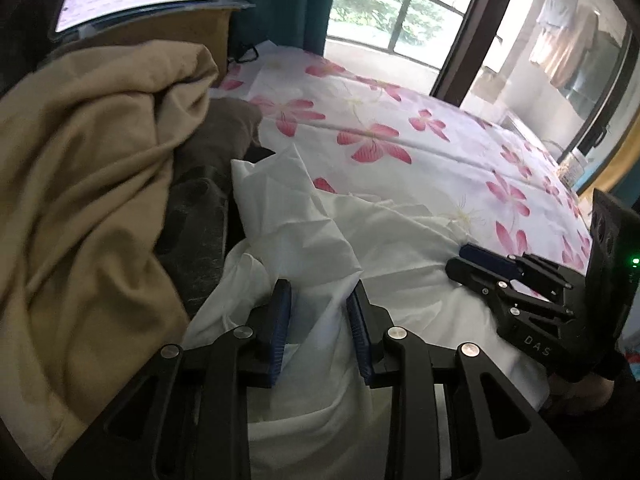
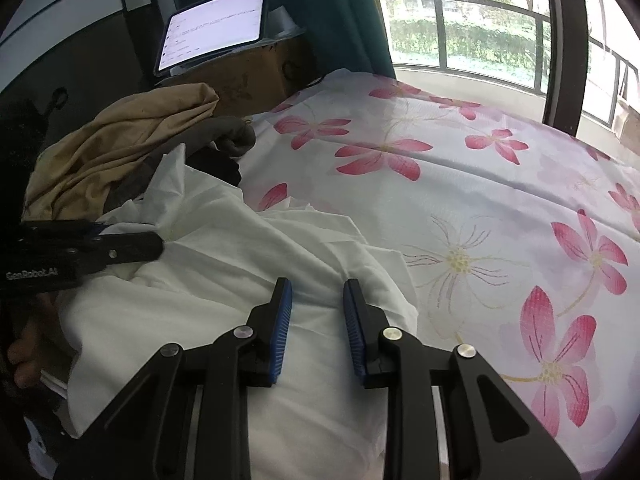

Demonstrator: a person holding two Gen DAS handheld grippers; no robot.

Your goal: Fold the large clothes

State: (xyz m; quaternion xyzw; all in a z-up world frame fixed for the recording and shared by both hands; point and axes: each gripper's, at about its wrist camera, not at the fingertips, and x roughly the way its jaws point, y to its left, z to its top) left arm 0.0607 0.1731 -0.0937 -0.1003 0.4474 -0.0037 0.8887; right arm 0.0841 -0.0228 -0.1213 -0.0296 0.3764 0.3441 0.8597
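A crumpled white garment (image 1: 320,240) lies at the near edge of the bed; it also shows in the right wrist view (image 2: 248,272). My left gripper (image 1: 318,292) is open, its blue pads on either side of a raised fold of the white cloth. It appears from the side in the right wrist view (image 2: 156,242). My right gripper (image 2: 318,288) is open just above the white garment near its right edge. In the left wrist view the right gripper (image 1: 460,260) rests over the cloth at the right.
The bed has a white sheet with pink flowers (image 1: 400,128) (image 2: 480,184). A tan blanket (image 1: 92,160) and dark grey clothes (image 1: 216,136) are piled at the left. A lit tablet (image 2: 212,24) stands on a cardboard box (image 2: 256,76). A window with railing (image 2: 460,28) is behind.
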